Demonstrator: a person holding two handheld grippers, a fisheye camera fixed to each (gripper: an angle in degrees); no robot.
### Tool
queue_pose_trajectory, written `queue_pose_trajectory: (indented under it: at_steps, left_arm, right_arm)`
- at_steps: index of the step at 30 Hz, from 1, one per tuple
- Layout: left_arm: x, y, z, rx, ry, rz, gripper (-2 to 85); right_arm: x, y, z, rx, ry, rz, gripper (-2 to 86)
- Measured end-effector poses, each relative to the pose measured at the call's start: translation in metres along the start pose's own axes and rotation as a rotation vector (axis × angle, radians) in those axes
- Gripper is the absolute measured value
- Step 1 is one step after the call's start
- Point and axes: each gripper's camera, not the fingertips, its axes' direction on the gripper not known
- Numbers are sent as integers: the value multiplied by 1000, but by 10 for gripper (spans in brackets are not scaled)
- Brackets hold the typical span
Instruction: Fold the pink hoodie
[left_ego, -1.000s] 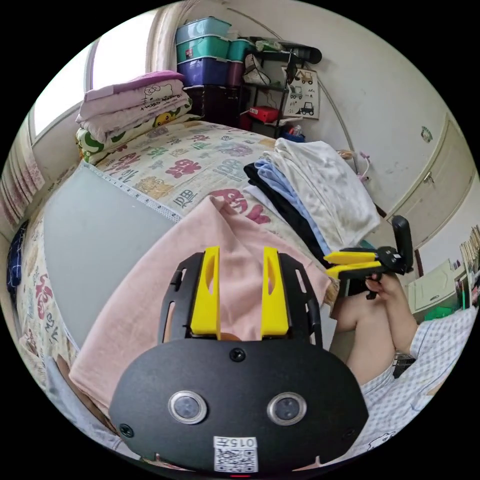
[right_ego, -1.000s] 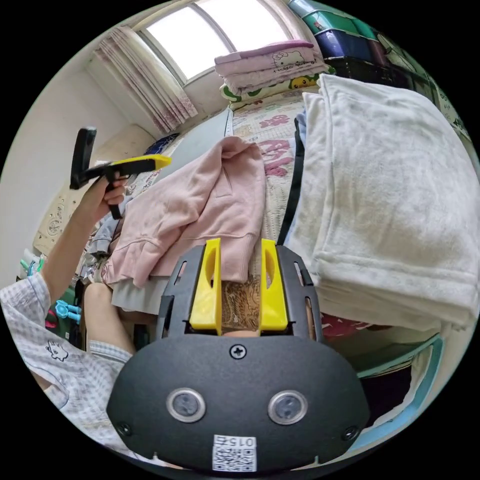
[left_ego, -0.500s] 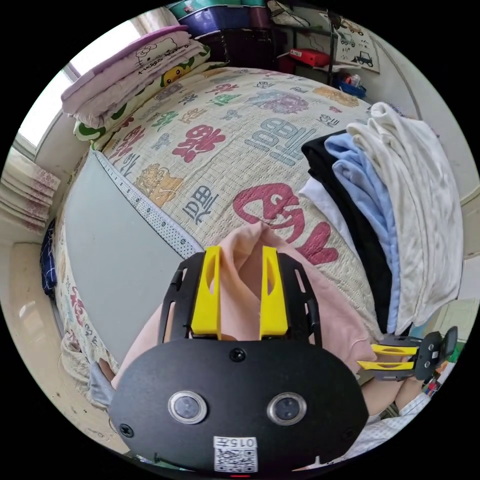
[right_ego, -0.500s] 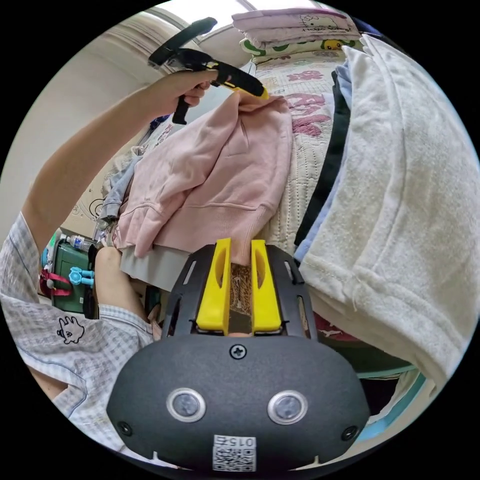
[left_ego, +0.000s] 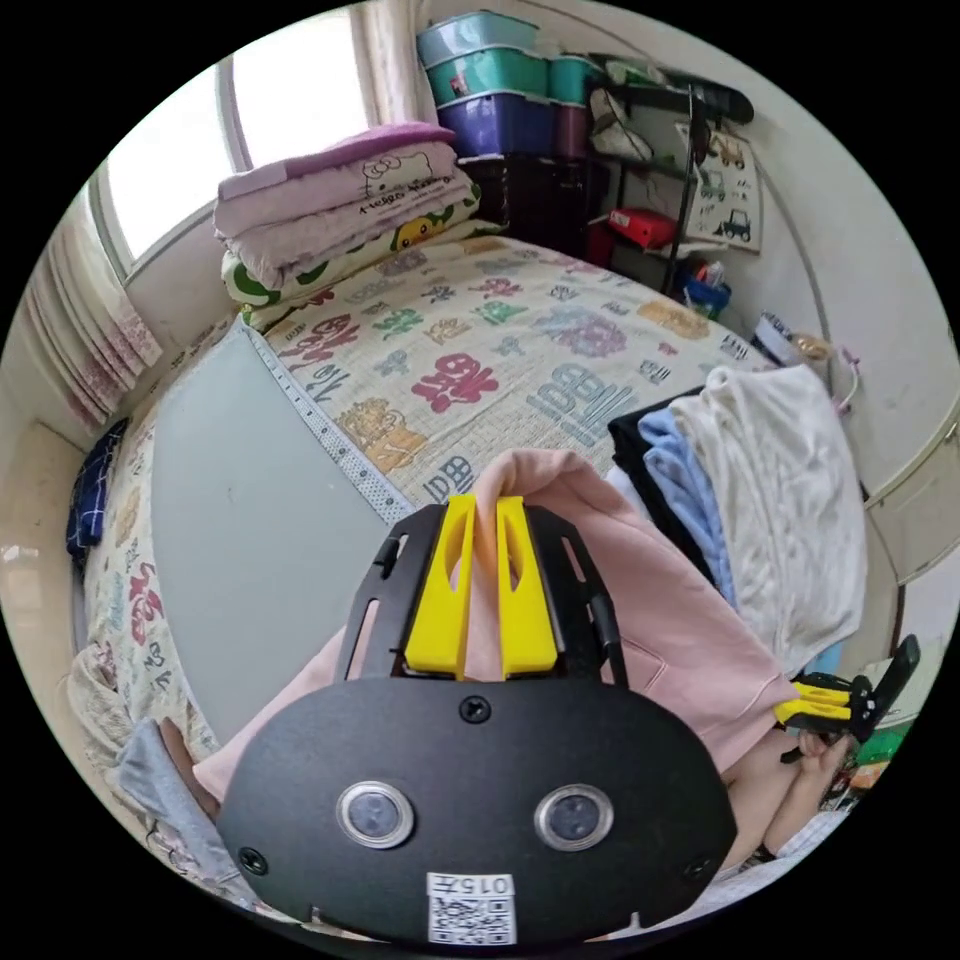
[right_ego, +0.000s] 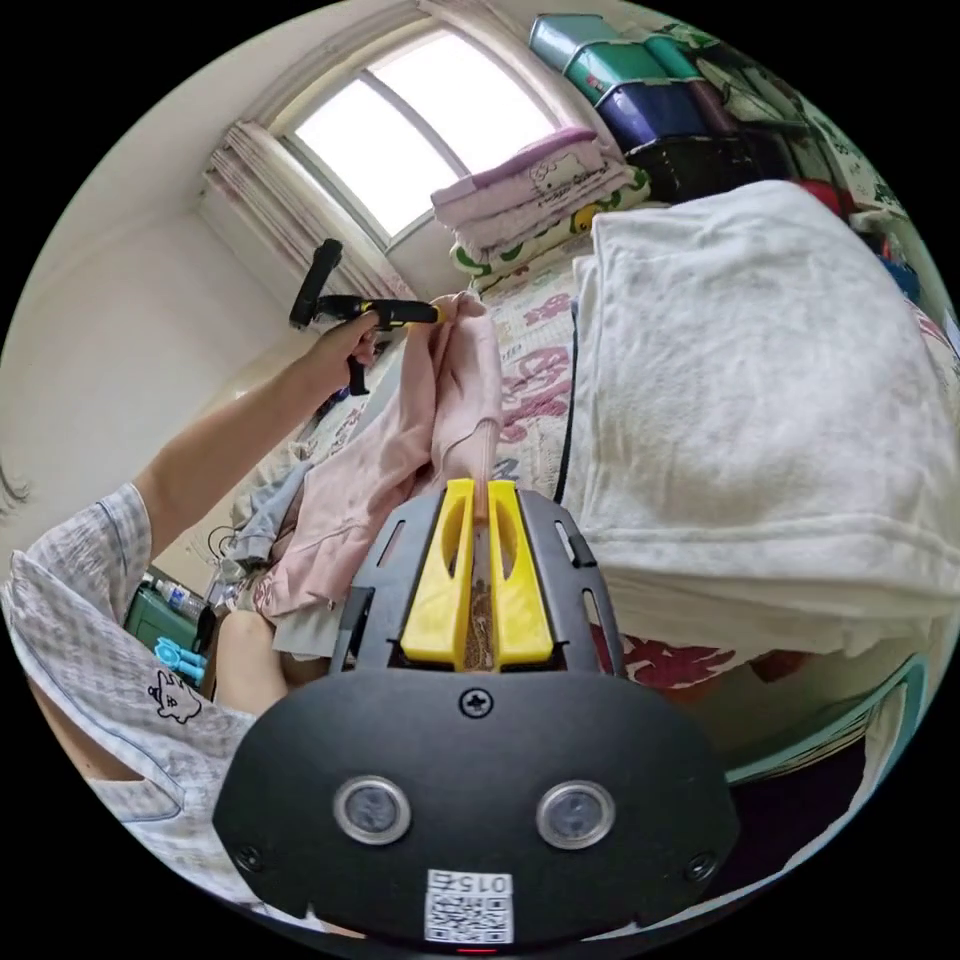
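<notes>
We have the pink hoodie (left_ego: 640, 600) pinched at two points, left gripper (left_ego: 483, 510) clamped on an upper fold, right gripper (right_ego: 478, 492) clamped on its hem edge, garment lifted off the patterned bed mat (left_ego: 480, 340) beside the folded pile (right_ego: 760, 400); we judge no fold made yet.

Pink hoodie (left_ego: 640, 600), yellow fingers (left_ego: 440, 590), cream bedspread (left_ego: 480, 340) with colourful characters.
</notes>
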Motion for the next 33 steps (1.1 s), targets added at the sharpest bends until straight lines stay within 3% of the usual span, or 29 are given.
queue_pose_trajectory:
  at_steps: [4,7,12,16,19,22,27,30,33]
  left_arm:
    - [-44,31,-68,174,242,-30,14]
    - [-88,74,-106,249,340,-44,14]
    - [-202,186,-132,350,472,-194,14]
    - [-308,318,-124,390,426,-351,15]
    - [-367,399,-87,250,253,-446,16]
    - [-412,468,-53,149,238,-594,27]
    - [-450,572,-66,315,315,-698,61]
    - [-450,614,-64,410,387,-721,87]
    - [-452,621,-43,430,485,-700,126]
  right_arm:
    - [-14,52,-60,260,-37,16,9]
    - [-54,82,-80,333,-140,-91,10]
    - [-185,149,-32,197,-268,-383,12]
    - [-276,221,83,-79,-401,-491,18]
    - [-302,278,194,-308,-427,-477,29]
    - [-309,332,276,-519,-342,-476,48]
    - [-300,371,257,-389,-491,-551,66]
    - [-278,383,274,-291,-313,-529,88]
    - [-269,393,323,-401,-226,-552,112]
